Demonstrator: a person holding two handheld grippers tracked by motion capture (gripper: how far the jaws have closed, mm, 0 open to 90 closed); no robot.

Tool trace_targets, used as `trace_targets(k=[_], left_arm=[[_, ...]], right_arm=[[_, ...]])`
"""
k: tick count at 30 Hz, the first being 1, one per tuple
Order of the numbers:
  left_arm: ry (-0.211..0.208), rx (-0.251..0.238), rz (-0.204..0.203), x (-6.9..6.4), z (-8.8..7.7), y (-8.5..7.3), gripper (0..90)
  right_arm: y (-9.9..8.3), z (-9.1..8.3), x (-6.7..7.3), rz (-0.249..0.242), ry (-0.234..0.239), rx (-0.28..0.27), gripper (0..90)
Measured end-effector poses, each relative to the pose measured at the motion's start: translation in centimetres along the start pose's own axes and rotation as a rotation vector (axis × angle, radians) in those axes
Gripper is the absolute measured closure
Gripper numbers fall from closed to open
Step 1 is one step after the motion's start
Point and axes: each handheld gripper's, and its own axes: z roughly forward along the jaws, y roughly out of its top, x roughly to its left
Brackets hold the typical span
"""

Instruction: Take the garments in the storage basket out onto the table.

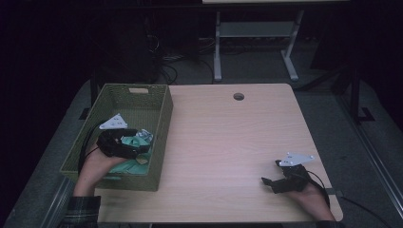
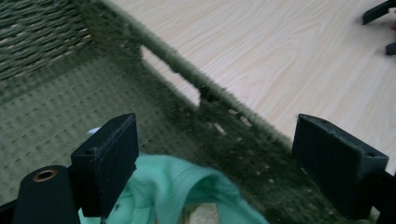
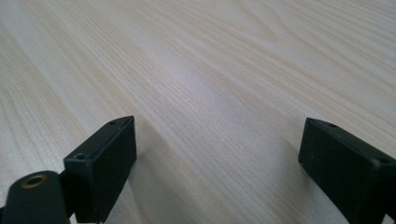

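While both jaws gape, left gripper (image 1: 135, 142) over green cloth (image 2: 187, 186), basket wall (image 2: 224, 126) beside, right gripper (image 1: 268, 183) on bare table (image 1: 228, 142).

The right gripper (image 3: 217, 163) hangs low over a pale wooden table (image 3: 224, 60), its two black jaws standing wide apart. Nothing lies between them but bare wood grain, which runs slantwise ahead of the jaws. A faint shadow falls just beneath the left jaw.

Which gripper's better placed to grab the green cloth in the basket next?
Left. The left gripper hangs open inside the basket, jaws straddling the green cloth. The right gripper is also open but sits over bare table near the front right corner, far from it.
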Motion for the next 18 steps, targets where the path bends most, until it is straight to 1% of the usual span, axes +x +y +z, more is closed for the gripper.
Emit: trace_targets(k=[2, 5, 6, 7, 10, 12, 13, 15, 18], left_arm=[[0.006, -0.007, -0.01, 0.3, -0.1, -0.2, 14.1], [0.015, -0.001, -0.012, 0.7, -0.4, -0.4, 14.1], [0.02, -0.008, -0.022, 0.8, -0.4, -0.6, 14.1], [0.024, 0.002, -0.018, 1.0, -0.5, -0.7, 14.1], [0.032, 0.001, -0.02, 1.3, -0.5, -0.8, 14.4], [0.031, -0.018, -0.031, 1.5, -0.6, -0.9, 14.6], [0.031, -0.018, -0.031, 1.5, -0.6, -0.9, 16.6], [0.028, -0.017, -0.024, 1.8, -0.5, -1.0, 17.4], [0.039, 0.01, -0.004, 2.1, -0.2, -1.2, 17.6]], right_arm=[[0.0, 0.0, 0.0, 0.001, 0.0, -0.001, 11.0], [0.0, 0.0, 0.0, 0.0, 0.0, 0.0, 11.0], [0.0, 0.0, 0.0, 0.001, 0.0, 0.0, 11.0], [0.0, 0.0, 0.0, 0.002, 0.0, 0.0, 11.0], [0.0, 0.0, 0.0, 0.001, 0.0, 0.0, 11.0], [0.0, 0.0, 0.0, 0.002, 0.0, 0.0, 11.1], [0.0, 0.0, 0.0, 0.002, 0.0, 0.0, 11.1], [0.0, 0.0, 0.0, 0.002, 0.0, -0.001, 11.1], [0.0, 0.0, 0.0, 0.003, 0.0, -0.001, 11.1]])
